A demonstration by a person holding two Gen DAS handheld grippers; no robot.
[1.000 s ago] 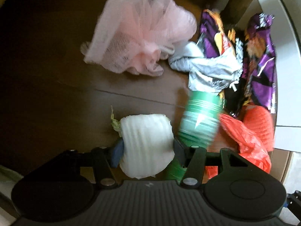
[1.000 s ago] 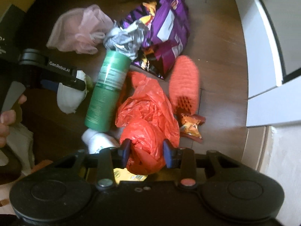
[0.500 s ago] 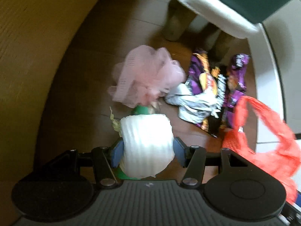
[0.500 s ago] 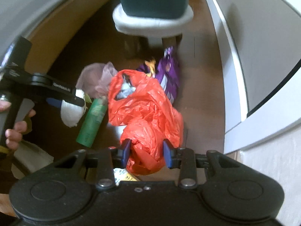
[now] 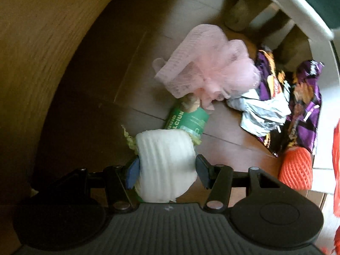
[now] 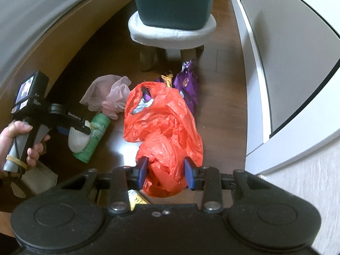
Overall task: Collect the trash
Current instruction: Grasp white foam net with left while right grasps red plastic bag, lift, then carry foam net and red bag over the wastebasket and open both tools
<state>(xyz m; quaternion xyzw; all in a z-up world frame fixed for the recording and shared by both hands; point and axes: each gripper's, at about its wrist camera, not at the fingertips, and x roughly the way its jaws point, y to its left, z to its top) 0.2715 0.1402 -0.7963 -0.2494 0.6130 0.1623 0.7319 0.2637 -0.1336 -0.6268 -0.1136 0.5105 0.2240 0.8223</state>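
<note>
The red plastic bag (image 6: 163,131) hangs clear of the wooden floor (image 6: 218,114), bunched at its near end between the blue pads of the right gripper (image 6: 165,172), whose jaws are clamped narrow on it. Its mouth gapes at the far end, and crumpled silver wrapping shows through the opening. In the left wrist view only a red edge of the bag (image 5: 336,159) appears at the far right.

The left gripper (image 5: 165,171) holds a white ribbed wad (image 5: 164,165) pressed between its pads at a medium spread; a yellow-green frayed scrap projects from the wad's far side. A person's hand (image 6: 19,140) grips the tool's handle at the left.

Beneath and just beyond the wad a green bottle (image 5: 187,120) lies on its side on the floor. A pink mesh puff (image 5: 208,70) touches the bottle's far end. To the right lie a crumpled silver wrapper (image 5: 263,112), purple snack bags (image 5: 306,97) and an orange foam net (image 5: 296,171). Farther off stands a white padded stool (image 6: 172,33) carrying a dark teal bin (image 6: 172,0).
</note>
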